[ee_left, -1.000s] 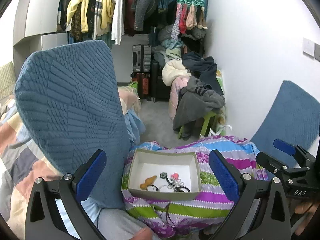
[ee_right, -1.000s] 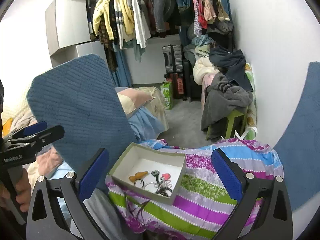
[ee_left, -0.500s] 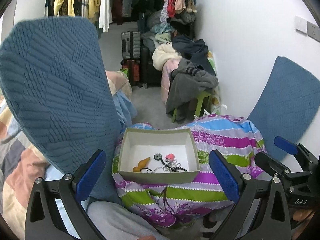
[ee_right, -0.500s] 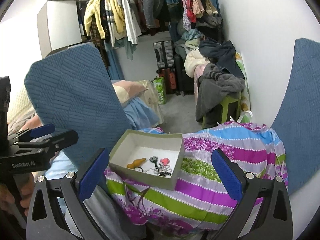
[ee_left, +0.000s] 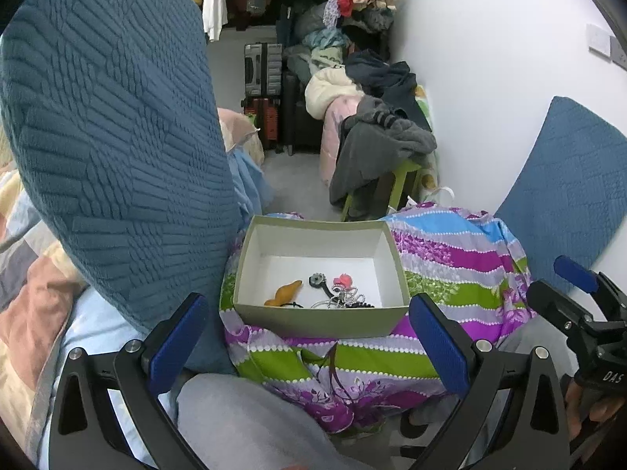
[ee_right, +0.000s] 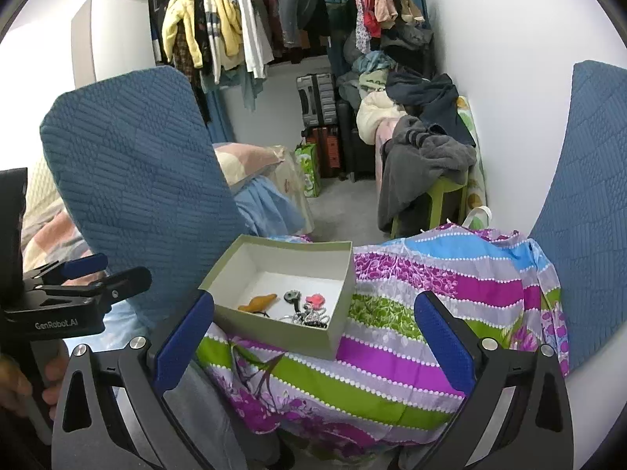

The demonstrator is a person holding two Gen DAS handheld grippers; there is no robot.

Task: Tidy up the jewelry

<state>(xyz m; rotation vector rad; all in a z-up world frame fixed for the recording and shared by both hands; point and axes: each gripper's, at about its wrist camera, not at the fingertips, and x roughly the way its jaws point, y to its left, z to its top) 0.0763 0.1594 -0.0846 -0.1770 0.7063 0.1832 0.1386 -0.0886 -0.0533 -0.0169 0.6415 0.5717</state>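
Both my left gripper (ee_left: 309, 344) and right gripper (ee_right: 313, 344) hang with jaws spread wide, holding nothing; the jewelry tangle (ee_left: 345, 297) lies in the open cardboard box (ee_left: 321, 317) on the striped cloth (ee_left: 450, 266); light, snag-prone chains, I judge, best pinched at the pink charm (ee_left: 342, 280).

— What sort of place is this?
— A home bedroom: a rail of hanging yellow and white clothes (ee_right: 219, 27) at the far end, stacked dark suitcases (ee_right: 319, 117) below, patchwork bedding (ee_left: 23, 274) at near left.
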